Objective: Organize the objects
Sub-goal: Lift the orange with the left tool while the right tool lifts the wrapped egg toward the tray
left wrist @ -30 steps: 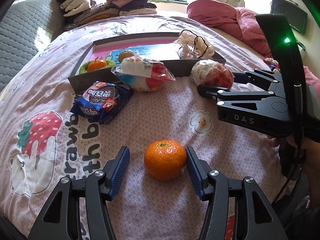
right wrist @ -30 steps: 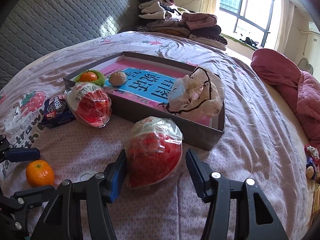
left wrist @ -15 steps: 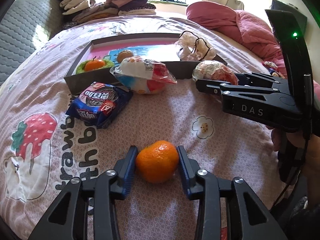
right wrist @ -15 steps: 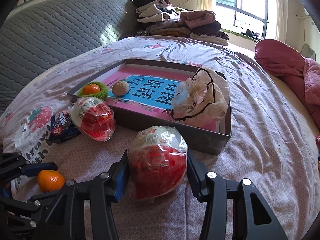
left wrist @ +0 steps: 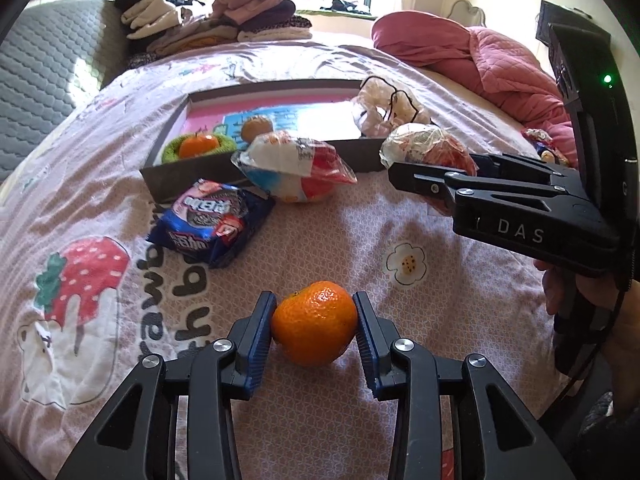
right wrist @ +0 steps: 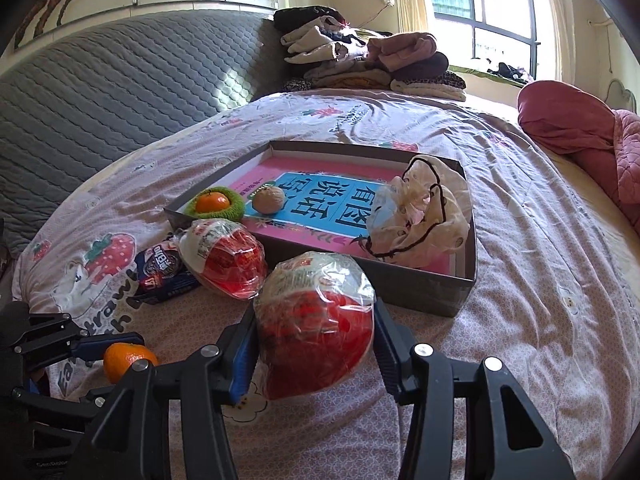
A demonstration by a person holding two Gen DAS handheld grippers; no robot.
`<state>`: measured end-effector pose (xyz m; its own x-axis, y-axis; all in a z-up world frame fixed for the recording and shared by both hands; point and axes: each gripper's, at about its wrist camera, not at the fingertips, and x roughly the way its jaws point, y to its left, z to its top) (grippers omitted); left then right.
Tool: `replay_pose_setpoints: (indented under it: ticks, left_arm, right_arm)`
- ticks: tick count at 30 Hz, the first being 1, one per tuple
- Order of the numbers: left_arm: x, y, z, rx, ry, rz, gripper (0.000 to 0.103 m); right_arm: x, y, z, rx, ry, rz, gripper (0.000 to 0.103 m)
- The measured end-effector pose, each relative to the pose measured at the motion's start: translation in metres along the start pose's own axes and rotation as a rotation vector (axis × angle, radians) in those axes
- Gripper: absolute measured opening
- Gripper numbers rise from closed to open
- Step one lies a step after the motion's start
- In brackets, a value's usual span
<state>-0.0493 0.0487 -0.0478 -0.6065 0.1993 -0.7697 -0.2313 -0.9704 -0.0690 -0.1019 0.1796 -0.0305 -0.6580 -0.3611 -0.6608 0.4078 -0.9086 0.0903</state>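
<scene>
My left gripper (left wrist: 314, 326) is shut on an orange tangerine (left wrist: 314, 322) low over the printed bedsheet; it shows again at the lower left of the right wrist view as the tangerine (right wrist: 127, 359). My right gripper (right wrist: 315, 344) is shut on a red snack in clear wrap (right wrist: 316, 322), just in front of the shallow grey box (right wrist: 424, 290). That wrapped snack (left wrist: 426, 148) appears at the right of the left wrist view. In the box lie a tangerine on a green ring (right wrist: 214, 202), a walnut (right wrist: 269, 199) and a crumpled bag (right wrist: 420, 216).
A second wrapped snack (left wrist: 296, 170) and a blue biscuit packet (left wrist: 210, 222) lie on the sheet against the box front. Folded clothes (right wrist: 360, 62) are stacked at the far end, a pink quilt (left wrist: 472, 56) at the right. A hand (left wrist: 592, 304) holds the right gripper.
Both grippers closed: the left pads came in onto the tangerine, the right pads onto the wrapped red snack. The right view has tipped up a little.
</scene>
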Motion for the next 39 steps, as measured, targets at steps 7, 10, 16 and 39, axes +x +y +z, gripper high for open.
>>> replay_pose_setpoints:
  ticks: [7, 10, 16, 39]
  left_arm:
    - [-0.01, 0.007, 0.003, -0.009, -0.023, 0.005, 0.04]
    - [-0.015, 0.01, 0.007, -0.011, -0.041, 0.013, 0.04]
    - [-0.02, 0.014, 0.014, -0.015, -0.065, 0.017, 0.04]
    - [-0.017, 0.025, 0.054, 0.024, -0.128, 0.008, 0.04]
  right_arm:
    - [-0.006, -0.001, 0.001, 0.008, -0.027, -0.001, 0.051]
    - [-0.008, 0.0, 0.002, 0.006, -0.035, 0.002, 0.051]
    - [-0.012, 0.0, 0.004, 0.011, -0.054, 0.0, 0.051]
    - [-0.011, 0.003, 0.007, 0.012, -0.085, -0.027, 0.051]
